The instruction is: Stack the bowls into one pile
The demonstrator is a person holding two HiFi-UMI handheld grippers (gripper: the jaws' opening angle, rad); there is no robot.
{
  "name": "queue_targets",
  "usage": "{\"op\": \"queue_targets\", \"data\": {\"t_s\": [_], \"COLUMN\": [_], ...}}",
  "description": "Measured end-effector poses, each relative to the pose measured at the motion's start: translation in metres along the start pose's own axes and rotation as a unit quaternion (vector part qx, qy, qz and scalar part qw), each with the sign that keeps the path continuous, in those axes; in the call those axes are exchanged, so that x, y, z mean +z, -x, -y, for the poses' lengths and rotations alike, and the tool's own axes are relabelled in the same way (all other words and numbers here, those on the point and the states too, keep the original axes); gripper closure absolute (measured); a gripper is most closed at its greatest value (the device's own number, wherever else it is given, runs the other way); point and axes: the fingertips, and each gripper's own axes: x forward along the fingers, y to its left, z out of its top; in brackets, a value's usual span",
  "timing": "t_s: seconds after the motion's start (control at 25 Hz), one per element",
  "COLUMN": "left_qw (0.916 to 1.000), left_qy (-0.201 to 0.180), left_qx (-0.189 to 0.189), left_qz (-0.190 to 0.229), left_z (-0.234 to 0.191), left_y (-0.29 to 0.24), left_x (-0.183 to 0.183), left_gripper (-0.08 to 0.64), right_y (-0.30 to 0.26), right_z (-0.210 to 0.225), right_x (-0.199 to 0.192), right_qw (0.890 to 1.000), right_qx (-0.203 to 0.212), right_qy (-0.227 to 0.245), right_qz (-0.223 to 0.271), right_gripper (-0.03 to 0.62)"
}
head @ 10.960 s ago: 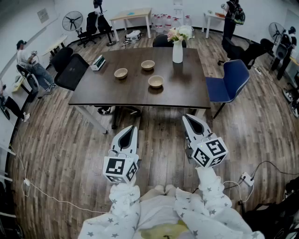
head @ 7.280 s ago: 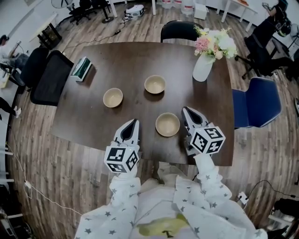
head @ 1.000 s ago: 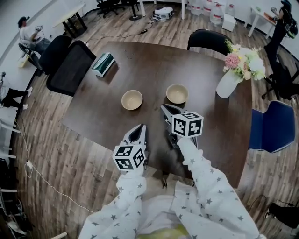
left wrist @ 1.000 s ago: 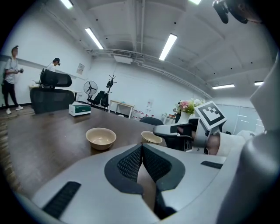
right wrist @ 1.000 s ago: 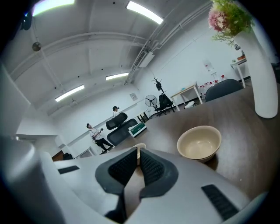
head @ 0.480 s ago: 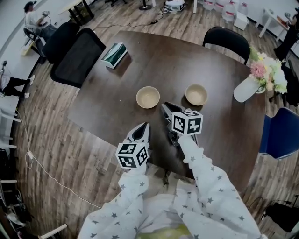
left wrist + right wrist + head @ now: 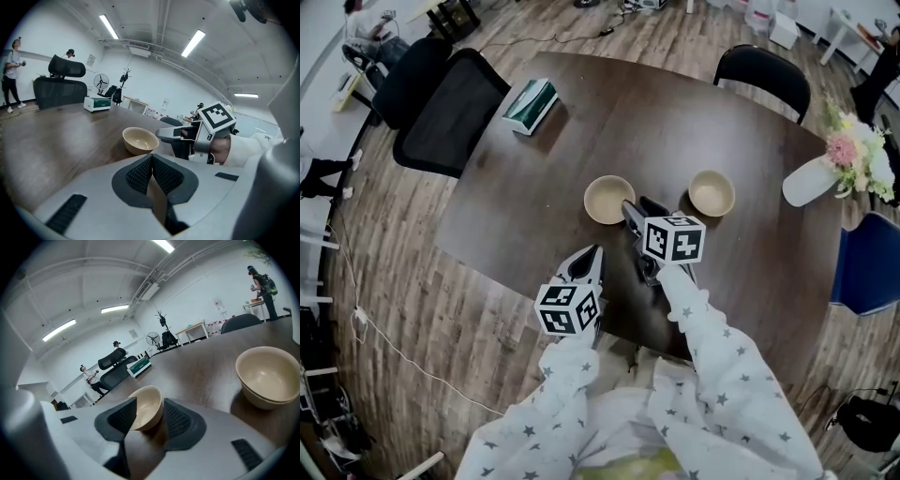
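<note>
A single cream bowl (image 7: 609,199) stands on the dark table (image 7: 675,122). To its right stands a second cream bowl (image 7: 712,192) that looks like two nested together (image 7: 267,376). My right gripper (image 7: 637,203) hovers low just right of the single bowl. Its jaws have just been opening and stand wide. In the right gripper view the single bowl (image 7: 145,411) shows in the gap ahead of my right gripper (image 7: 150,401), with the pads off it. My left gripper (image 7: 592,251) is shut and empty near the table's front edge, pointing at the single bowl (image 7: 140,139).
A white vase of flowers (image 7: 811,180) stands at the table's right end. A green box (image 7: 532,98) lies at the far left corner. Black chairs (image 7: 441,112) (image 7: 764,75) and a blue chair (image 7: 872,262) ring the table. People stand far off in the room.
Both grippers have moved forward and down toward the single bowl. The right gripper's jaws, shut before, now stand apart beside that bowl.
</note>
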Motion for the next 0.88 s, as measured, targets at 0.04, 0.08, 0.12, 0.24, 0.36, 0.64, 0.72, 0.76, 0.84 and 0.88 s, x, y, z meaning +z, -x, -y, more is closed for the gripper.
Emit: {"op": "queue_targets", "data": {"t_s": [0.04, 0.08, 0.12, 0.24, 0.36, 0.64, 0.72, 0.76, 0.84, 0.88], "left_qw": [1.0, 1.0, 1.0, 0.9999, 0.9999, 0.9999, 0.9999, 0.9999, 0.9999, 0.9999], "left_qy": [0.0, 0.0, -0.001, -0.001, 0.0, -0.006, -0.007, -0.008, -0.008, -0.008], "left_qx": [-0.001, -0.003, -0.004, -0.004, -0.003, -0.006, -0.005, -0.004, -0.002, -0.001], "left_qz": [-0.002, -0.004, -0.006, -0.013, -0.016, -0.015, -0.013, -0.012, -0.011, -0.01], "left_z": [-0.002, -0.004, -0.007, -0.018, -0.026, -0.028, -0.029, -0.03, -0.032, -0.032], "left_y": [-0.001, -0.002, -0.003, -0.005, -0.007, -0.006, -0.005, -0.005, -0.003, -0.002], "left_x": [0.0, 0.0, 0.0, -0.002, -0.002, 0.003, 0.005, 0.005, 0.005, 0.005], "left_gripper": [0.535, 0.535, 0.535, 0.535, 0.535, 0.535, 0.535, 0.535, 0.535, 0.535], "right_y": [-0.004, -0.007, -0.01, -0.018, -0.025, -0.028, -0.026, -0.026, -0.025, -0.024], "right_z": [0.001, 0.003, 0.004, 0.007, 0.011, 0.013, 0.016, 0.017, 0.018, 0.018], "right_x": [0.001, 0.001, 0.002, 0.002, -0.001, -0.003, 0.0, 0.0, 0.0, -0.001], "right_qw": [1.0, 1.0, 1.0, 1.0, 0.999, 0.999, 0.998, 0.998, 0.998, 0.998], "right_qx": [-0.004, -0.009, -0.013, -0.028, -0.039, -0.051, -0.059, -0.062, -0.066, -0.066], "right_qy": [-0.001, -0.002, -0.004, -0.005, -0.01, -0.001, -0.002, -0.002, -0.001, -0.001], "right_qz": [-0.001, -0.001, -0.001, -0.002, -0.009, -0.017, -0.013, -0.013, -0.015, -0.016], "right_gripper": [0.428, 0.428, 0.428, 0.428, 0.43, 0.473, 0.53, 0.537, 0.548, 0.553]}}
